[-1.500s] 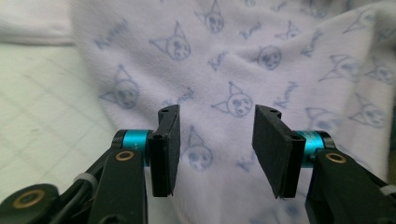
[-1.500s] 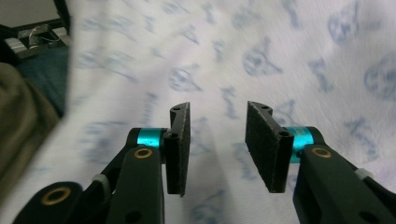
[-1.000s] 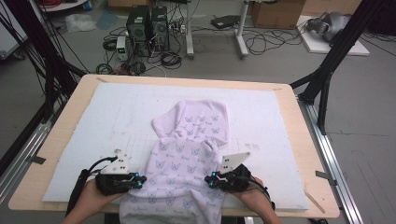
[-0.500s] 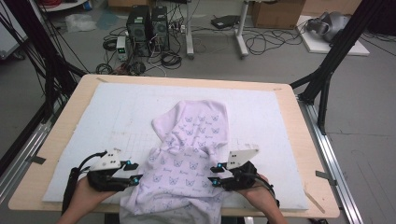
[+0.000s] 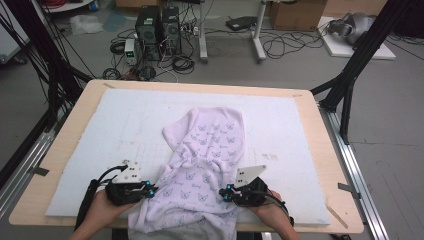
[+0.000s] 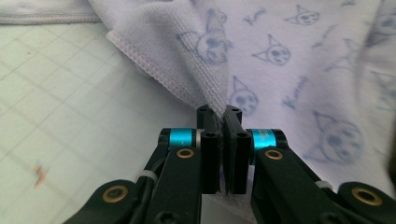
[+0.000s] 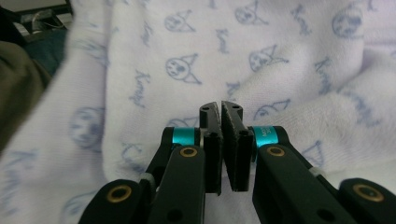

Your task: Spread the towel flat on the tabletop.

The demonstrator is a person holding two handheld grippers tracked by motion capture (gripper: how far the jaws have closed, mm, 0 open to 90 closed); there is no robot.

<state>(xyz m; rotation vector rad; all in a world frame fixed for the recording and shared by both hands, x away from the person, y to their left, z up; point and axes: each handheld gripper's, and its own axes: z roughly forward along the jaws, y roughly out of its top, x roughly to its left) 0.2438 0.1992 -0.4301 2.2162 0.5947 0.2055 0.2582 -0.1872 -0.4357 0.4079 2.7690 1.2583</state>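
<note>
A pale lilac towel (image 5: 210, 150) printed with small cartoon faces lies crumpled on the white mat, its near end hanging over the table's front edge. My left gripper (image 5: 152, 191) sits at the towel's near left edge. Its jaws have just been closing and now pinch a fold of the hemmed edge (image 6: 210, 88), as my left gripper (image 6: 220, 112) shows close up. My right gripper (image 5: 223, 192) is at the near right edge. Its jaws have also just been closing, and my right gripper (image 7: 220, 106) stands shut with the towel (image 7: 140, 70) caught low between the pads.
A white gridded mat (image 5: 110, 130) covers most of the wooden table (image 5: 65, 145). Black frame legs (image 5: 350, 85) stand at the right and left corners. Computers and cables (image 5: 160, 30) sit on the floor beyond the far edge.
Half a second ago both grippers stood wider at the towel's near edges; now both are shut on the cloth. The hands have barely shifted.
</note>
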